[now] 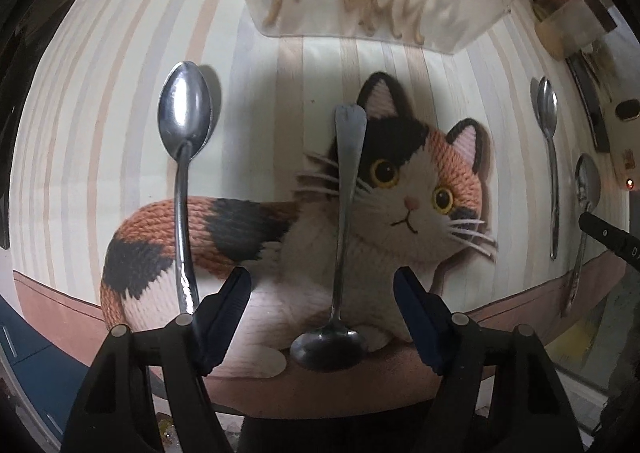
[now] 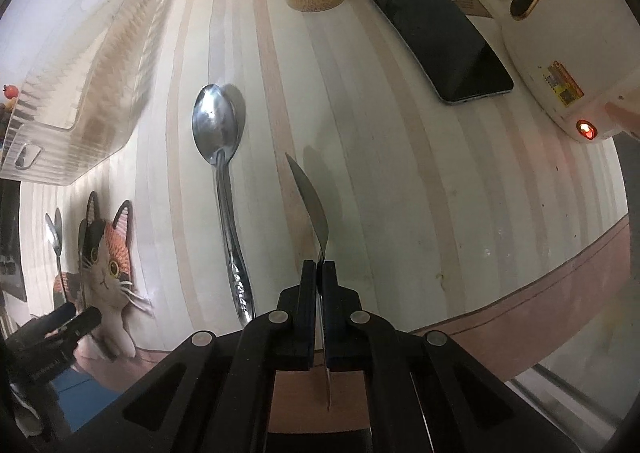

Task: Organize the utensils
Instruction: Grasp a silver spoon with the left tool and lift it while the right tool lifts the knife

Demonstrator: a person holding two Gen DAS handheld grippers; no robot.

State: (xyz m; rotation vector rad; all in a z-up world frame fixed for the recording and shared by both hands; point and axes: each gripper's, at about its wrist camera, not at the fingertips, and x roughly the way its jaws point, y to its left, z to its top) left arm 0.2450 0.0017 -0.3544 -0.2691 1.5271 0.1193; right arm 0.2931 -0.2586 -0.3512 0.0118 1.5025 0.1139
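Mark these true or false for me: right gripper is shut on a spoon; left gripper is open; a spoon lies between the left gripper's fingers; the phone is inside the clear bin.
1. The right gripper is shut on a spoon. True.
2. The left gripper is open. True.
3. A spoon lies between its fingers, bowl toward the camera. True.
4. The phone is inside the clear bin. False: it lies on the striped mat, apart from the bin.
5. The mat shows a dog. False: a calico cat.

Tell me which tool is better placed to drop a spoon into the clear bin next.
Right. The right tool is already shut on a spoon; the left tool is open, empty, above another spoon.
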